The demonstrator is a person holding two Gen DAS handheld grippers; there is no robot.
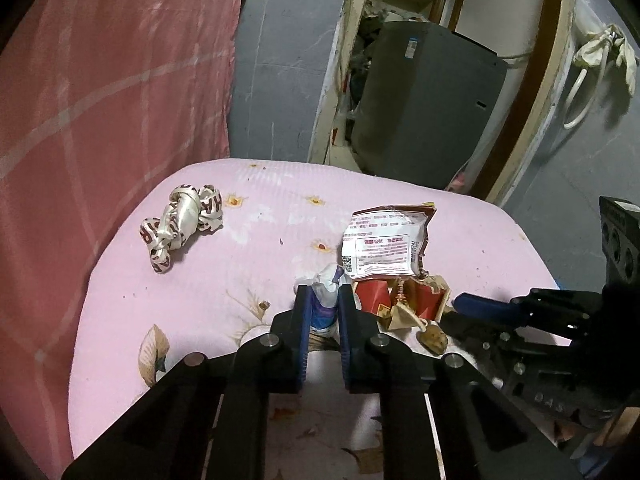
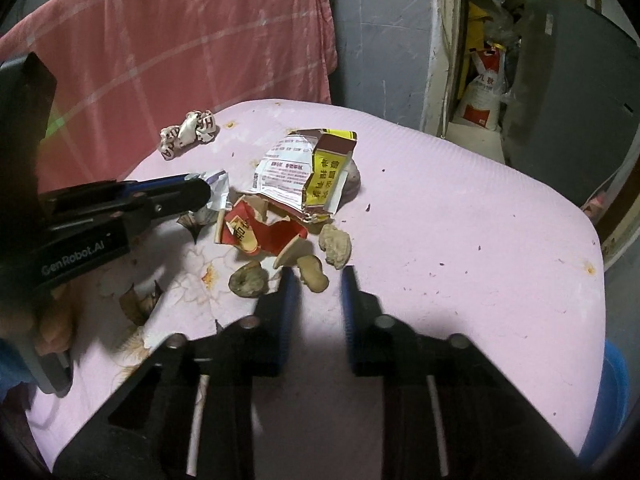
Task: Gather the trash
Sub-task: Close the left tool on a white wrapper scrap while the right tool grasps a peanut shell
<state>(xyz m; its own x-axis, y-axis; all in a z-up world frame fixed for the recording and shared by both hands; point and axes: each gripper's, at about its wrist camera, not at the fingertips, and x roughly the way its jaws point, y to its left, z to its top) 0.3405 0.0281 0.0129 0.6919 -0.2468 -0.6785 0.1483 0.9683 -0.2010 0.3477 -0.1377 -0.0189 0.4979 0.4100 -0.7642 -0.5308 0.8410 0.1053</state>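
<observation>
Collecting trash off the pink cushioned seat [image 1: 208, 300], pick-up step in hand: left gripper [image 1: 323, 300] is pinching a crumpled white-and-purple wrapper [image 1: 326, 292] between its blue pads, jaws narrow and pressing on it, just beside the litter pile at mid-seat. Right gripper [image 2: 318, 280] is hanging over the near edge of the pile, jaws reading as narrow with a tan nut-shell piece [image 2: 312, 274] at the tips; cannot tell if the pads are actually gripping it. Next move is likely calling for lifting the wrapper clear without dragging neighbours. Largest piece is looking like a torn-open snack packet [image 2: 296, 176], white printed back, yellow-brown flap. Touching it, a ripped red carton scrap [image 2: 256, 232]. Well apart near the pink towel [image 1: 100, 100], a knotted printed ribbon [image 1: 180, 224]. Smallest: brown shell lumps [image 2: 248, 280] scattered at the pile's near side
</observation>
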